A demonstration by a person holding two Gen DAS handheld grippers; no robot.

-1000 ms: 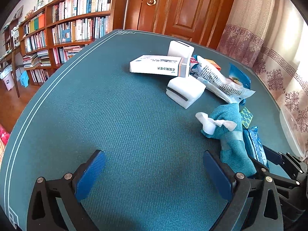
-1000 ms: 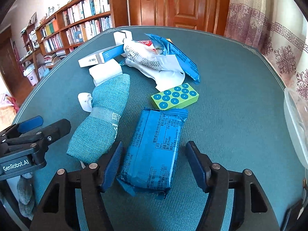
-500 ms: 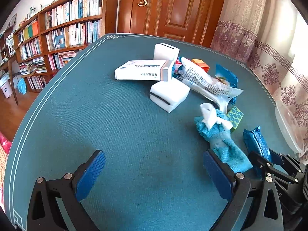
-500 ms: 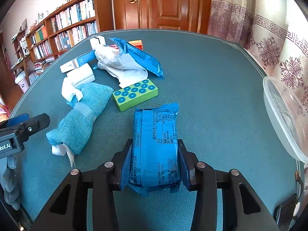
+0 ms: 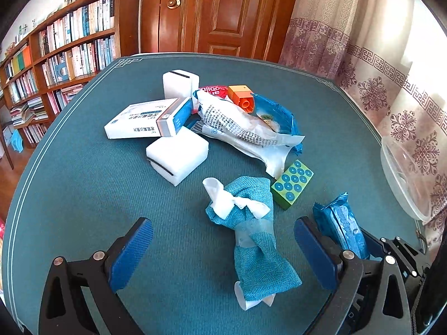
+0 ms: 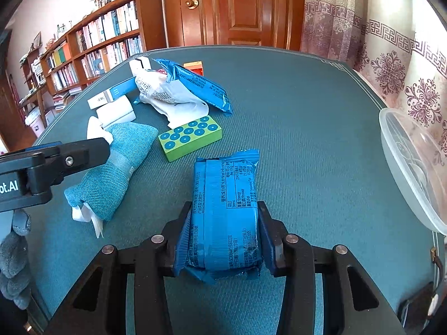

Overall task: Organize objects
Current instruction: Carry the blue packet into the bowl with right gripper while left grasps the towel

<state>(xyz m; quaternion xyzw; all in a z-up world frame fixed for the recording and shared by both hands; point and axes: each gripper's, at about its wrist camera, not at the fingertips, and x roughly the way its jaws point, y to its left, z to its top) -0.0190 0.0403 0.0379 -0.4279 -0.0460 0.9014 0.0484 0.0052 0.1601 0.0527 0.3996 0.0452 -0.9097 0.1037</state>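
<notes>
My right gripper (image 6: pixel 225 223) is shut on a blue snack packet (image 6: pixel 225 209), its pads pressing both long sides; the same blue packet (image 5: pixel 339 227) shows at the right in the left wrist view. My left gripper (image 5: pixel 223 240) stands open, low over the green table cloth, with the near end of a teal cloth pouch (image 5: pixel 255 240) lying between its fingers, untouched. The teal pouch (image 6: pixel 117 167) has white paper poking out. Just past it lies a green block with blue dots (image 5: pixel 292 184) (image 6: pixel 190 138).
Farther back lies a heap: a white medicine box (image 5: pixel 142 122), two white foam blocks (image 5: pixel 177 156), a white printed bag (image 5: pixel 243 128), a blue wrapper (image 5: pixel 279 114), an orange block (image 5: pixel 241 97). A clear plastic bowl (image 6: pixel 413 167) overhangs the table's right edge. Bookshelves and a door stand behind.
The right jaws closed onto the blue packet. The left gripper shifted right and forward, so the teal pouch now lies between its open fingers.
</notes>
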